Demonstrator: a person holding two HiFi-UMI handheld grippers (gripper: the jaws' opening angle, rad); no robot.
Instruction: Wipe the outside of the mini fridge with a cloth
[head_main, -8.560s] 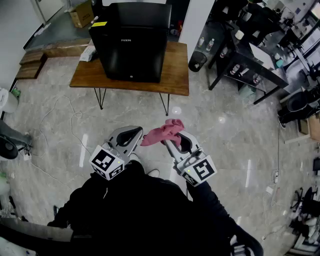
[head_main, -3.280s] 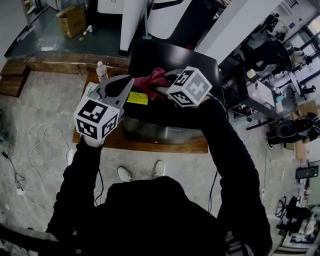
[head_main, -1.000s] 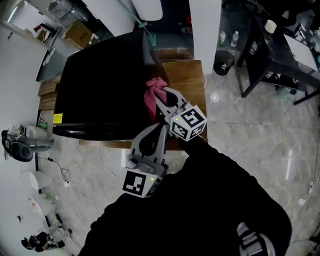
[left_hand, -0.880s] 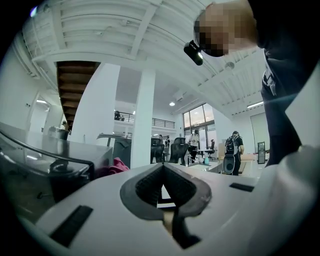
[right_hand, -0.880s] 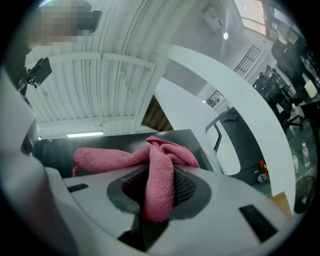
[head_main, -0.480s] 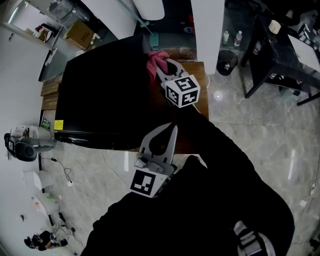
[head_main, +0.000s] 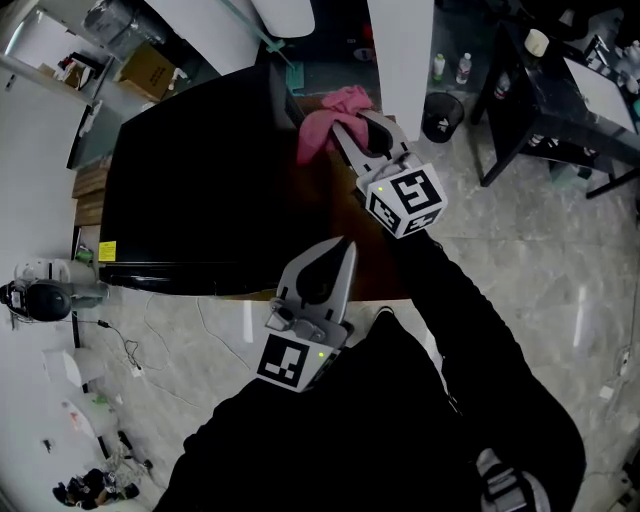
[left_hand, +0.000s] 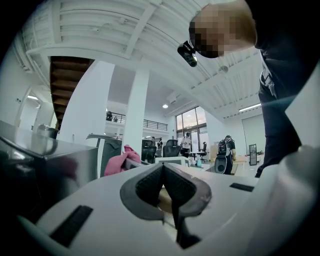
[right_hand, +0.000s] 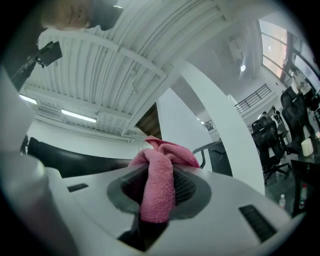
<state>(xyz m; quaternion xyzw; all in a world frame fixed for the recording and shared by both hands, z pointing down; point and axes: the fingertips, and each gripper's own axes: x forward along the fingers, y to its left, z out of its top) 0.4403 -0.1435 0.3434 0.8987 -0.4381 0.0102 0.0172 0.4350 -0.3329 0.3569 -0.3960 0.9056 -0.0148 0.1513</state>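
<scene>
My right claw (head_main: 348, 138) grips the pink cloth (head_main: 325, 118) at the black mini fridge's (head_main: 190, 170) edge.
Head view: my left claw (head_main: 343, 246) hangs apart from the fridge. Left gripper view: that claw is clenched, empty. Right gripper view: the claw pinches the cloth.

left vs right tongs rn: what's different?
The right tongs are shut on the pink cloth. The left tongs are shut on nothing. The right tongs reach out alongside the mini fridge, with the cloth at its edge. The left tongs sit nearer the person's body, apart from the cloth. Shared: both are white, closed, and carry a marker cube.
</scene>
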